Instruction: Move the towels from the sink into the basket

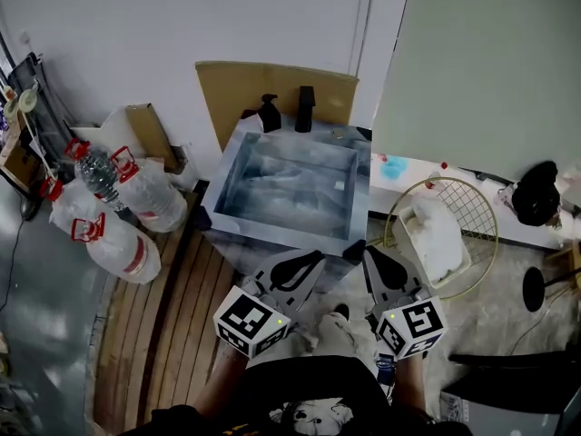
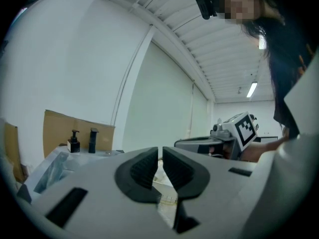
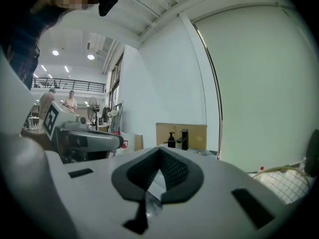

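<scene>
Plainly, with right fingers (image 3: 175, 172) pressed together and left fingers (image 2: 140, 169) a slit apart (both empty), the towels (image 1: 290, 184) are lying ahead in the sink (image 1: 272, 229), so reaching in unopened is risking shoving cloth, not gripping it.

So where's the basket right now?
In the head view the basket is on the right, beside the sink, with a white towel inside it.
</scene>
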A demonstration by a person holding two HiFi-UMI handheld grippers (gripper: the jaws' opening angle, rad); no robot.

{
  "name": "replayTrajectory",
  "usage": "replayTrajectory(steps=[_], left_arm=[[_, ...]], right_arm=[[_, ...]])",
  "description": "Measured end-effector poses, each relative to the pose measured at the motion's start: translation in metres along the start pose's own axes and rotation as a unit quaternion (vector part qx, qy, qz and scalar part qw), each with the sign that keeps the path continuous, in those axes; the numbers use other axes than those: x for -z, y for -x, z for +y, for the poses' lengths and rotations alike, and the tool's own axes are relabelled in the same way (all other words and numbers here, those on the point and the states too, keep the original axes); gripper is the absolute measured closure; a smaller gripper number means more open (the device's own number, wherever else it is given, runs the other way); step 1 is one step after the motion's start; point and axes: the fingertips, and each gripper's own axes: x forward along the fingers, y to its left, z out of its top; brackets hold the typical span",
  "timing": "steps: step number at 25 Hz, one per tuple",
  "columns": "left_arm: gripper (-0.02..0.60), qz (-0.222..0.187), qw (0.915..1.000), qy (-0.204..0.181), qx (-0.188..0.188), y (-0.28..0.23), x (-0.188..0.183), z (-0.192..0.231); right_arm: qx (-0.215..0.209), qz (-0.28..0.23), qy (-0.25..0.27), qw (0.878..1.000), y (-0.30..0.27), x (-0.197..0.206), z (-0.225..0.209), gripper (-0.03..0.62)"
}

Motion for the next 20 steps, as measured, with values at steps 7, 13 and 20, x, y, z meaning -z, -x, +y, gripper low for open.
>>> replayTrajectory(steps=[7,13,20], left_arm=[[0.555,0.001,1.0000,0.001,0.005,0.002,0.001,-0.007],[0.554,0.000,1.0000,0.003,0.007,0.004,0.002,-0.011],[0.554,0.026,0.9996,0.008,0.003,0.002,0.016,-0.013]], right_arm=[[0.019,0.007,0.006,1.000,0.014,0.004,-0.014,0.591],[0.037,0.016,0.014,0.999,0.026,0.007,-0.029,0.591],[0.049,0.013,0.021,0.998,0.037,0.007,-0.045,0.591]])
